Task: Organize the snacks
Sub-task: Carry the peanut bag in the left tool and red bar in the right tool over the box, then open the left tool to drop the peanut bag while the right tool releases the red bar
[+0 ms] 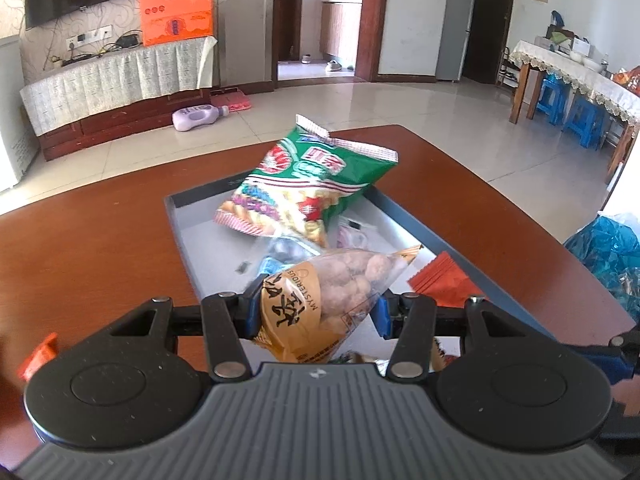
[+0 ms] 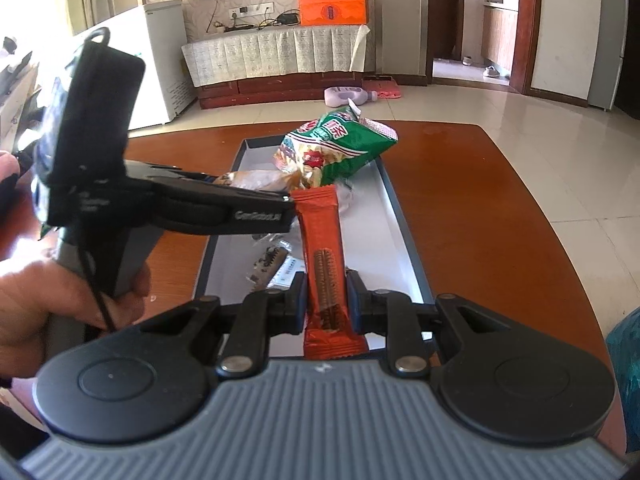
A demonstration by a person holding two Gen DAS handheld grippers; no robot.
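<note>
While both grippers hang over the grey tray (image 1: 180, 216), each one grips a single snack: the left gripper (image 1: 318, 312) clamps one clear-and-yellow peanut bag (image 1: 320, 300) printed "MYSTERIOUS", and the right gripper (image 2: 326, 304) pinches one orange wafer bar (image 2: 323, 256) standing up between its fingers. Beyond both sets of fingertips, one green chip bag (image 1: 316, 176) leans on the tray's far rim, with several small wrappers lying loose under it. "GenRobot.ai" can be read on the left gripper's side in the right wrist view. The tray sits on a glossy red-brown table (image 1: 88, 248); past the fingers lie a pale tiled floor, one orange box (image 1: 176, 8) and one lilac bottle (image 1: 196, 117)
</note>
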